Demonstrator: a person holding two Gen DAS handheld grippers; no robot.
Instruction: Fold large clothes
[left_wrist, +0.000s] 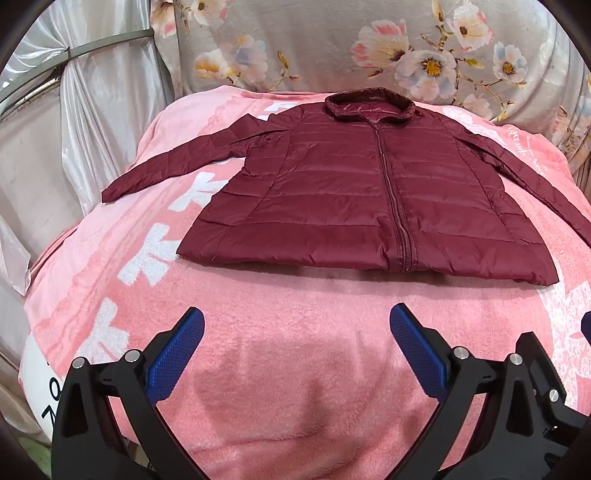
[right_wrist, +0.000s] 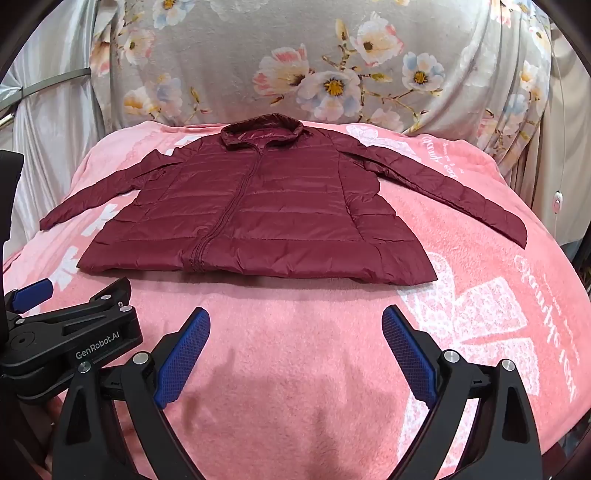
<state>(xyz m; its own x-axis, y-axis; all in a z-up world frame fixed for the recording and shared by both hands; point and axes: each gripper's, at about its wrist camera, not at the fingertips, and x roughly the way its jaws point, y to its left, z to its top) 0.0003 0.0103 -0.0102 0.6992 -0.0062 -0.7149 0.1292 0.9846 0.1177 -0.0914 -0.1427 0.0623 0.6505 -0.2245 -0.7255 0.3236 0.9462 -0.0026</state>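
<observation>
So a dark red puffer jacket (left_wrist: 369, 192) was laid out flat, front side up, on a pink fleece blanket (left_wrist: 295, 332), zipped all the way with the collar (left_wrist: 369, 105) pointed toward 12 o'clock and the hem (left_wrist: 369, 264) toward 6. Both sleeves were spread out to the sides: the left sleeve (left_wrist: 173, 162) was angled down toward 8 o'clock, and the right sleeve (right_wrist: 454, 195) was run out toward 4 o'clock in the right wrist view. White lettering and a bow print could be made out on the blanket around the jacket. Behind it all, at 12 o'clock, a grey flowered sheet (left_wrist: 332, 48) was draped, with a silvery curtain (left_wrist: 74, 110) over at 10 o'clock.

The left claw (left_wrist: 296, 325) was held wide apart over bare blanket, nothing gripped between its blue pads (left_wrist: 177, 354), and was kept just short of the hem, not touching it. Same deal with the right claw (right_wrist: 295, 325): spread wide, nothing held, parked near the hem at 6 o'clock. From the right wrist view, the left claw (right_wrist: 33, 291) could also be seen off at 9 o'clock, just beside the jacket's lower corner.
</observation>
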